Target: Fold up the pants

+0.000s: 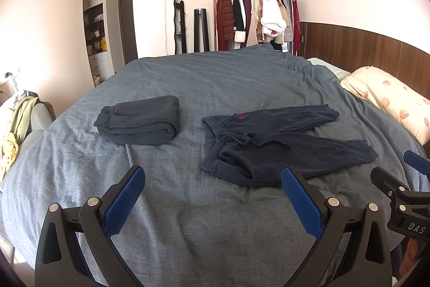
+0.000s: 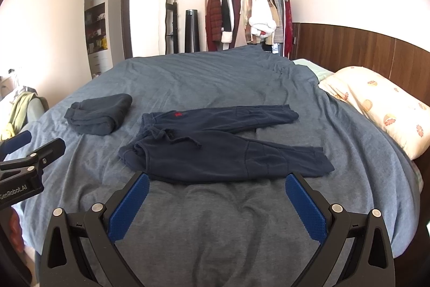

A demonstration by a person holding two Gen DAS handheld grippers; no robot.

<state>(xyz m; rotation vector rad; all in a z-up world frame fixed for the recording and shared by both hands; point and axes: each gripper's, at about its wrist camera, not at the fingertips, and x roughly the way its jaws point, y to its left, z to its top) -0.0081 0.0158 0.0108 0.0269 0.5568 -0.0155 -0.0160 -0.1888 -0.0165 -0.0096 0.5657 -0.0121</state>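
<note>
- Both grippers are held wide open and empty: the left gripper [image 1: 213,195] and the right gripper [image 2: 216,197].
- Navy pants [image 2: 215,144] are spread flat on the bed [image 2: 215,233], just past the right gripper's tips.
- Their long side is laid left to right, waist at the left.
- The right gripper is judged nearer.
- Counted: one open pair, one folded pair [image 1: 139,123] far left, one pillow [image 2: 376,104].

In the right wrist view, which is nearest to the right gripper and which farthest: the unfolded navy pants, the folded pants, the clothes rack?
From the right gripper:
1. Unfolded navy pants, spread just ahead on the bed.
2. Folded pants, farther back, to the left.
3. Clothes rack, against the far wall beyond the bed.
</note>
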